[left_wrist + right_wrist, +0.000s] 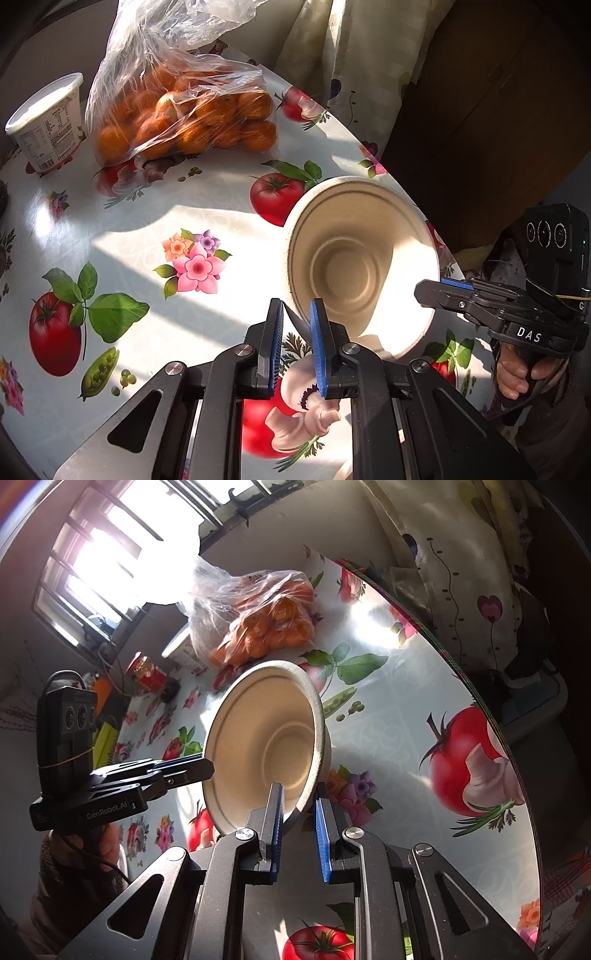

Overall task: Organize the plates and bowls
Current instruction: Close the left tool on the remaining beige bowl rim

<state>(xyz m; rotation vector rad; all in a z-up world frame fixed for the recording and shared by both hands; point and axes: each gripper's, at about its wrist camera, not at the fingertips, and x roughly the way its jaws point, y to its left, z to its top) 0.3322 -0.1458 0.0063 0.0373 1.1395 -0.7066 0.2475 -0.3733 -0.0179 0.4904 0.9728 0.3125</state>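
- Two grippers are clamping one beige paper bowl (364,266) from opposite sides of its rim, holding it tilted above the tabletop (122,229) near its rounded edge.
- Left gripper (297,334) is pinching the near rim, its blue pads (317,343) closed onto the thin bowl wall.
- Right gripper (443,290) is biting the rim on the far right in the left wrist view; a hand (517,373) is wrapping its handle.
- From the right wrist view, right gripper (298,812) is squeezing the lower rim of the bowl (266,746), while left gripper (192,766) is nipping the opposite edge.
- Behind the bowl, a clear plastic bag of oranges (184,114) is lying on the fruit-and-flower patterned oilcloth, beside a white tub (46,122).
- Sunlight is streaming through a barred window (99,565).
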